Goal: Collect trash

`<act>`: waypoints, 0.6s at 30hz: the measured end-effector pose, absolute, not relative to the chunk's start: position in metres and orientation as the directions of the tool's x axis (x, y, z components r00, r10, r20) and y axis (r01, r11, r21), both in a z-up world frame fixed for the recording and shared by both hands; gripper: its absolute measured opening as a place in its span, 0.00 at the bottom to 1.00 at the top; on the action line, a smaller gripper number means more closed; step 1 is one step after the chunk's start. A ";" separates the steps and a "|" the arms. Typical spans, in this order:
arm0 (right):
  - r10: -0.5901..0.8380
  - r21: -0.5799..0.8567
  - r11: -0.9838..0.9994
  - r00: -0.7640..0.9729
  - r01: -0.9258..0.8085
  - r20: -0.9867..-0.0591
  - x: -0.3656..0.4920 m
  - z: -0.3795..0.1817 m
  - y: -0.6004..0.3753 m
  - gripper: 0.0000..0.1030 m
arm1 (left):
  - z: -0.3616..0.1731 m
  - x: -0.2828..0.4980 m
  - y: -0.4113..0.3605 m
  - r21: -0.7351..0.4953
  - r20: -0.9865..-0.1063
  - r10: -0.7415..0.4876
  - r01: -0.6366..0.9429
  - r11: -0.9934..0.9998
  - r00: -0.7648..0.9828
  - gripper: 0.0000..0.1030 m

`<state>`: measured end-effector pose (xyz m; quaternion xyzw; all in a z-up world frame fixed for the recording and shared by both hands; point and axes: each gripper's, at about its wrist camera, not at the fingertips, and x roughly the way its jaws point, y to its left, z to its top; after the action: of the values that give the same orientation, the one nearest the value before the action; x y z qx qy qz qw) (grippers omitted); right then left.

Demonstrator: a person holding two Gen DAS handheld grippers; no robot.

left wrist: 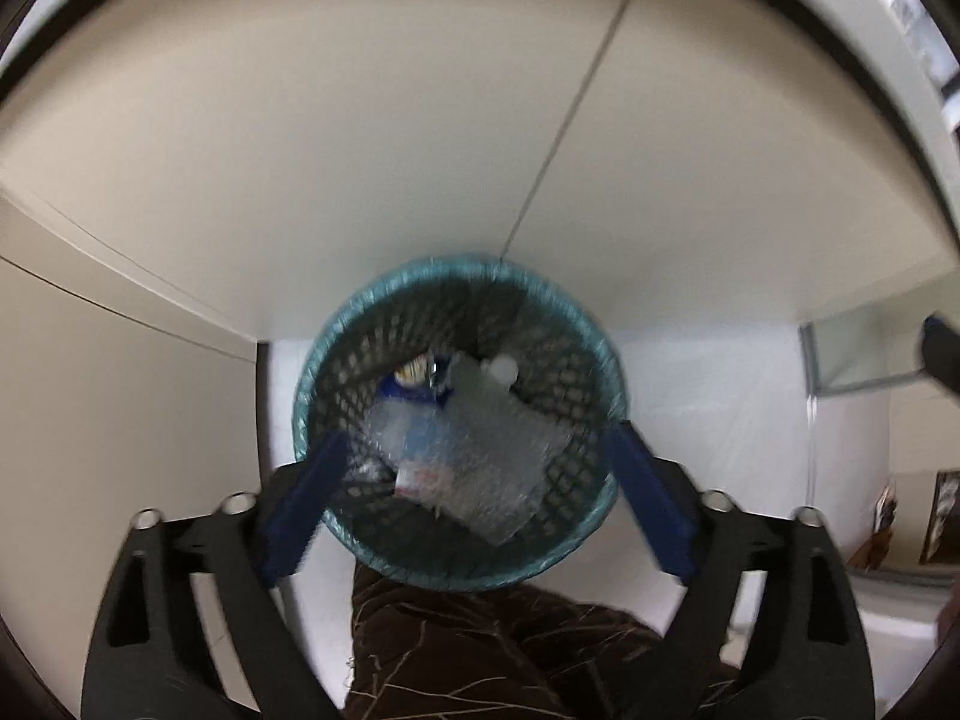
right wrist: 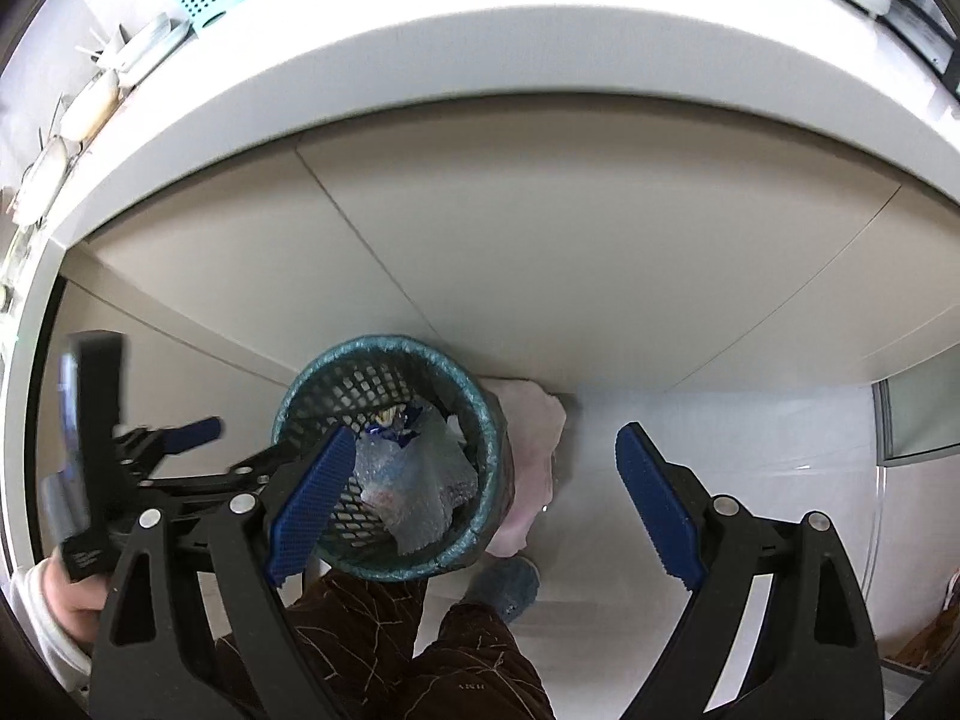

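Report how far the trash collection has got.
Done: clear plastic wrap and a blue wrapper already lie in the teal mesh bin. In hand: nothing; the left gripper and right gripper both hover open above it. Left: a pink cloth beside the bin, if that counts as trash.

I note a white floor (right wrist: 690, 420) beneath my tools, meeting beige cabinet fronts (right wrist: 540, 240) along its far edge. Standing on it against the cabinets is a teal mesh wastebasket (right wrist: 489, 438). Directly beside the basket, on the right in my right wrist view, a pale pink cloth (right wrist: 537, 450) lies crumpled on the floor, touching the basket's wall. My foot in a blue slipper (right wrist: 507, 585) rests on the floor just in front of the cloth.
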<state>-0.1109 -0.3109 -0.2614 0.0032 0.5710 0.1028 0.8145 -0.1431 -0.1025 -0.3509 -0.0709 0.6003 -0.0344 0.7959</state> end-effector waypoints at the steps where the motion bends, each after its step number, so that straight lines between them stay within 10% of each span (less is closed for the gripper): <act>1: 0.173 0.126 0.979 0.333 -0.159 -0.927 -0.110 -0.257 -0.311 0.82 | -0.339 -0.144 -0.100 -0.162 -0.944 -0.143 -0.038 0.986 0.299 0.94; 18: 0.130 0.060 0.986 0.499 -0.154 -0.857 -0.132 -0.124 -0.291 0.93 | -0.156 -0.188 -0.065 -0.105 -0.881 -0.034 -0.124 0.987 0.473 0.94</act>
<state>-0.1318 -0.2907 -0.1244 -0.0123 0.4935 0.0820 0.8658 -0.1876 -0.0653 -0.1560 -0.0769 0.5128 0.0262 0.8547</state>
